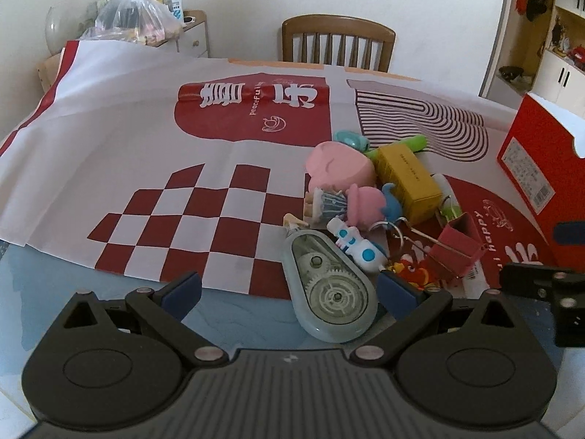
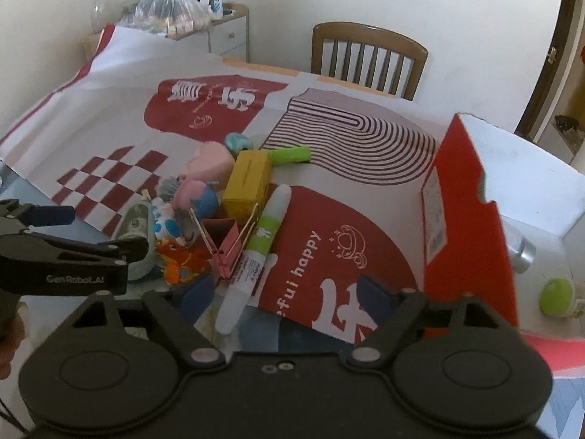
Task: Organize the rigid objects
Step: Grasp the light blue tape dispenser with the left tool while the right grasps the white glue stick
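Red box point(image 1: 541, 168) cut off at right edge

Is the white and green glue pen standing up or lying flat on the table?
Lying flat. The glue pen rests lengthwise on the printed sheet, beside the pink binder clip, its near end between the open right claw fingers.

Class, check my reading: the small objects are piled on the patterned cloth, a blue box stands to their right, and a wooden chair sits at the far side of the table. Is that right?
Not quite: the box is red, not blue, as the right wrist view shows. The rest holds: the small objects are piled on the patterned cloth, the box stands to their right, and the wooden chair sits at the table's far side.
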